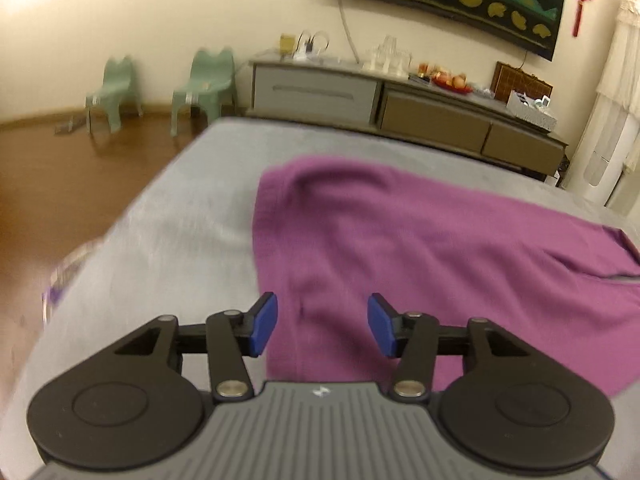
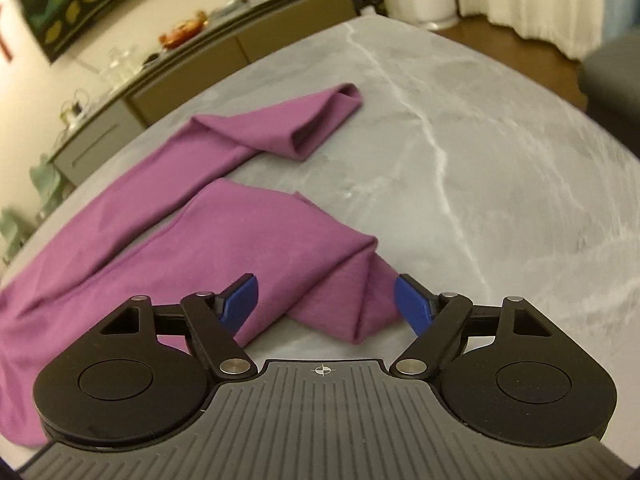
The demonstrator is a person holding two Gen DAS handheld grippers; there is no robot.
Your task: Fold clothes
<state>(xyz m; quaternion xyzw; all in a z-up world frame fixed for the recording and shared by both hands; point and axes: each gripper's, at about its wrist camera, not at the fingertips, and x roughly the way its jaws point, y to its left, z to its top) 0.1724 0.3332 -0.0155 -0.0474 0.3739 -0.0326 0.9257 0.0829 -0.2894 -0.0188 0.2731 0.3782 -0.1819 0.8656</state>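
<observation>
The purple trousers (image 2: 168, 236) lie flat on the grey table (image 2: 500, 168), legs stretching far-right – cuffs folded over. The left gripper (image 1: 322, 326) and right gripper (image 2: 324, 300) hover above, both spread, gripping nothing. A sideboard (image 1: 400, 108) stands beyond.

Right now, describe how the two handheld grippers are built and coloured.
Both look alike. The left gripper and right gripper each have two blue pads on black linkage arms with silver pivot pins, round black housings either side, and a grey ribbed body bearing a small white mark. A dark cable seems to leave the right one's lower left corner. No hands or sleeves are in view.
</observation>
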